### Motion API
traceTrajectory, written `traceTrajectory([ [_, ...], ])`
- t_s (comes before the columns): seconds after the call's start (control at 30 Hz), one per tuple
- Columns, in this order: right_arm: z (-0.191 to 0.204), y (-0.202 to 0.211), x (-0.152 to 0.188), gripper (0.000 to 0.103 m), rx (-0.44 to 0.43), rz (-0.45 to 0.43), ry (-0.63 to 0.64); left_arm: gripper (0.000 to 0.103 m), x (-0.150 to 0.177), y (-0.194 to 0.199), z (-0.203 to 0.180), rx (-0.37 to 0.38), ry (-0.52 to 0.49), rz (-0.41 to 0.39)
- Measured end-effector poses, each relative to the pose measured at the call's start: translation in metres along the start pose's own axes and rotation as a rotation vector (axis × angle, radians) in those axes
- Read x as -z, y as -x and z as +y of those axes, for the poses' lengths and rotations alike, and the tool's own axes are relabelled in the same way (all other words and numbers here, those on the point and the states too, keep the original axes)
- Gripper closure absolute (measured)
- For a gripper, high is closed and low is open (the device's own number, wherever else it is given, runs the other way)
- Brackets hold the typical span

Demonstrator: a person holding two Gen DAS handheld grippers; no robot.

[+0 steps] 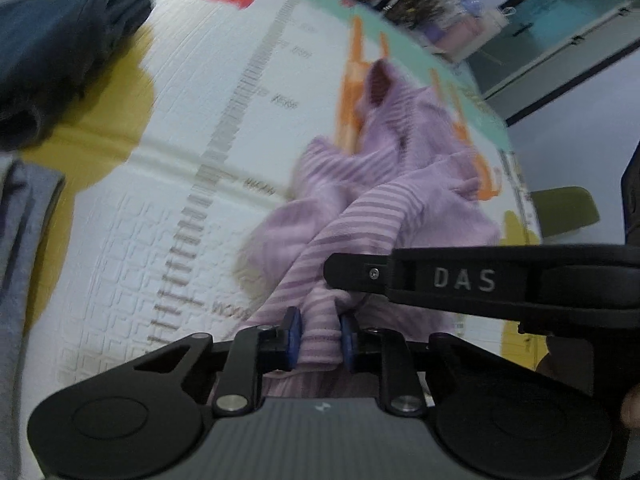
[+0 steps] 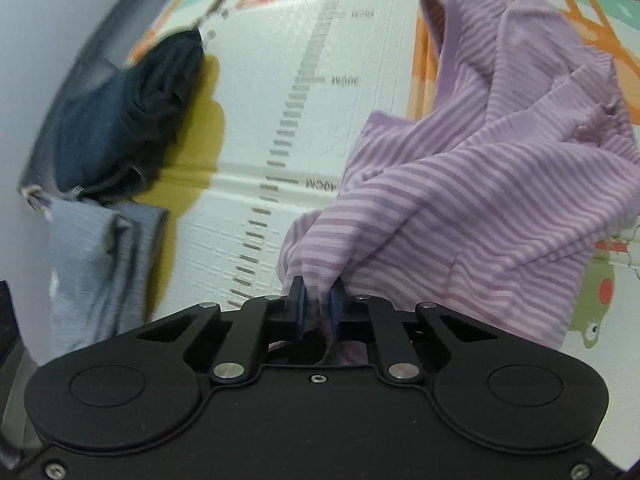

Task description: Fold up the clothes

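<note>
A lilac striped garment [image 1: 384, 184] lies crumpled on a printed play mat [image 1: 168, 208]. My left gripper [image 1: 320, 338] is shut on a bunched edge of it, the blue pads pressing the fabric from both sides. The other gripper's black body [image 1: 500, 280] crosses the left wrist view just to the right. In the right wrist view the same striped garment [image 2: 480, 184] rises in folds from my right gripper [image 2: 318, 308], which is shut on another pinch of its hem. The mat [image 2: 256, 120] shows a printed ruler scale.
A dark navy folded garment [image 2: 132, 108] and a grey folded one [image 2: 96, 264] lie at the mat's left edge; both also show as navy clothing [image 1: 60, 60] and grey cloth [image 1: 24, 240]. Cluttered shelves [image 1: 424, 0] stand beyond the mat.
</note>
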State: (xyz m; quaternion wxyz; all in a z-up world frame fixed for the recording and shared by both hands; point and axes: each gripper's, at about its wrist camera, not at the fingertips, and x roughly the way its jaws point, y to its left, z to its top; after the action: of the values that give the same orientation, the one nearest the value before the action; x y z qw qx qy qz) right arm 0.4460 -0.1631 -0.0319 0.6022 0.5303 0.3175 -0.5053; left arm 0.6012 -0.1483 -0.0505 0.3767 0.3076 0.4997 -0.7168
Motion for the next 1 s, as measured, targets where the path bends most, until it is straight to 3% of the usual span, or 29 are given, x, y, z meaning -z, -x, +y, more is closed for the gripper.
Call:
traceTrajectory([
  [0.2,-0.019,0.066,0.003,0.092,-0.058,-0.126,-0.030,0.081,-0.008,0.028,-0.046,0.060,-0.109,-0.058],
  [0.43,-0.064,0.137,0.022,0.092,-0.056,-0.261,-0.110,0.081,-0.005,0.027,-0.114,0.149,-0.243,-0.054],
  [0.7,-0.141,0.186,0.066,0.092,0.017,-0.349,-0.262,0.081,0.019,-0.016,-0.194,0.220,-0.382,0.050],
  [1.0,-0.238,0.189,0.125,0.092,0.089,-0.323,-0.472,0.080,0.060,-0.086,-0.259,0.196,-0.498,0.208],
])
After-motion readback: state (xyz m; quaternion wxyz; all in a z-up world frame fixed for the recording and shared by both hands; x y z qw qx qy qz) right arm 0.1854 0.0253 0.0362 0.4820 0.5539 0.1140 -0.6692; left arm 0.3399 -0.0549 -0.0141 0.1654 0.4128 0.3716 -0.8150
